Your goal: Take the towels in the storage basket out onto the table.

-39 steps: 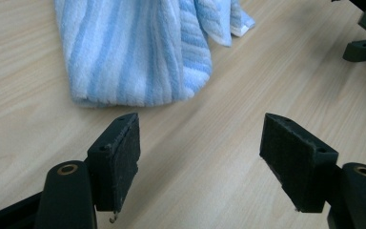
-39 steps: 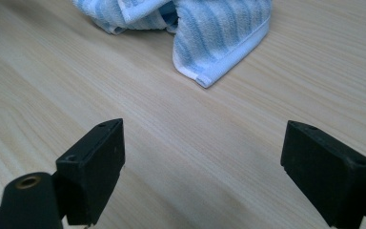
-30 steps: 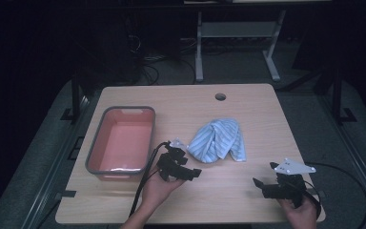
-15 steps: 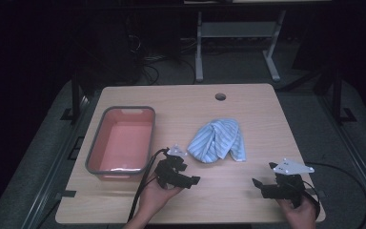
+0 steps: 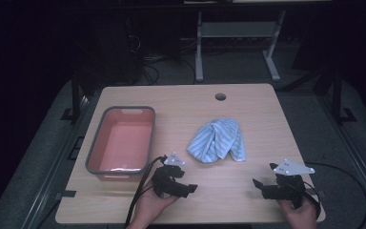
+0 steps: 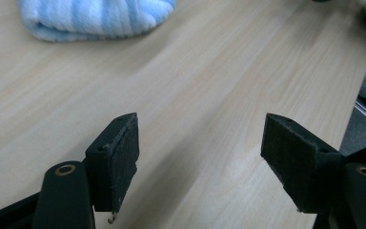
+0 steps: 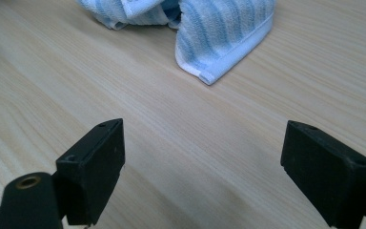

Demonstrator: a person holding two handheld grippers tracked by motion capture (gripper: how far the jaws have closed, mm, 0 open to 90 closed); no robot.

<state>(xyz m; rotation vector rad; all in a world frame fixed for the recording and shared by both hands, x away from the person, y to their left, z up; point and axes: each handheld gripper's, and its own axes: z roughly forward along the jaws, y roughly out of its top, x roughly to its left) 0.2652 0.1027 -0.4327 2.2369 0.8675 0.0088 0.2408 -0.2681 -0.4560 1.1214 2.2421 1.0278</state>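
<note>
a blue-and-white striped towel (image 5: 217,141) is lying crumpled in a loose heap on the wooden table (image 5: 248,112), a little right of the middle and clear of everything else. in the right gripper view the towel (image 7: 209,28) is showing a folded corner with a white hem pointing toward the camera, resting flat on the wood grain. in the left gripper view the towel (image 6: 95,16) is sitting at the top edge, well beyond the jaws.

the left gripper (image 5: 183,187) is sitting near the front edge of the table, just in front of and left of the towel, held in the person's left hand (image 5: 153,205) with a black cable trailing off the front. its jaws are standing wide apart with nothing between them, and bare table (image 6: 205,90) is showing in the gap of the left gripper (image 6: 198,162).

the right gripper (image 5: 262,187) is sitting near the front right corner, well apart from the towel, held in the right hand (image 5: 299,213), its grey plate on top. its jaws are also spread wide and holding nothing, the right gripper (image 7: 202,167) framing plain wood.

a grey-rimmed tub (image 5: 96,151) with a pink inside is standing on the left part of the table, just beside the left gripper and apart from the towel. a round hole (image 5: 220,97) is showing in the tabletop near the far edge.
</note>
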